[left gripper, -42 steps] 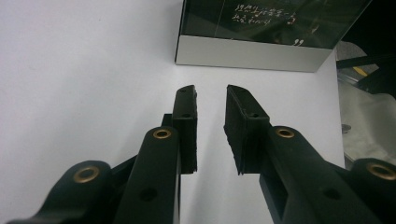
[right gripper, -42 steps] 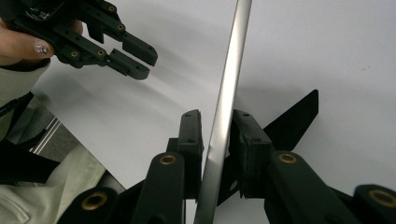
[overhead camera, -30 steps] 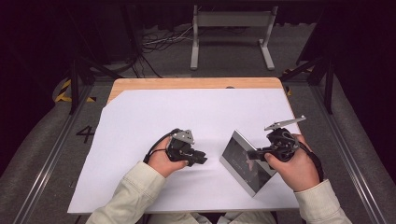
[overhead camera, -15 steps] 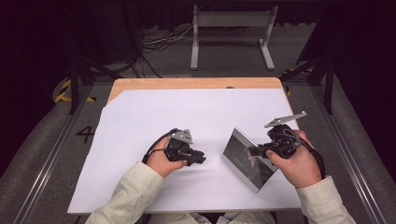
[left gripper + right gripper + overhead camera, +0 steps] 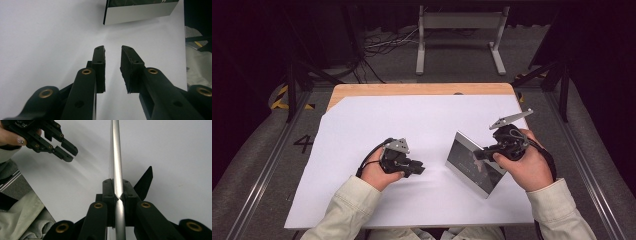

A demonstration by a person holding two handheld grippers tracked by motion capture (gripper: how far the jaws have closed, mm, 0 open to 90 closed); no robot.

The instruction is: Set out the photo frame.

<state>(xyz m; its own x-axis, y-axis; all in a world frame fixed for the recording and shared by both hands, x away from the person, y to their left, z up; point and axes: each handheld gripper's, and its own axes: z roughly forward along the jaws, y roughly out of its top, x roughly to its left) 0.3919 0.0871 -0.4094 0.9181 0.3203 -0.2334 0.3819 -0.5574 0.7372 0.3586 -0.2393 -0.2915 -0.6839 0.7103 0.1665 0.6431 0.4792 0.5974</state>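
Right gripper (image 5: 478, 154) is clamping the silver-edged photo frame (image 5: 473, 163) by its rim; in the right gripper view the 2 jaws are pressing flat on both sides of the frame's thin metal edge (image 5: 117, 170), no gap showing. Frame is standing tilted on the white sheet (image 5: 412, 120), on the right half of the table, dark glass facing the left side, lower corner pointing toward the person. A black stand leg (image 5: 144, 182) is sticking out behind the jaws.

Left gripper (image 5: 418, 168) is resting low on the sheet, well apart from the frame, jaws partly open with nothing between them. In the left gripper view the frame (image 5: 140, 11) is sitting ahead of the empty jaws.
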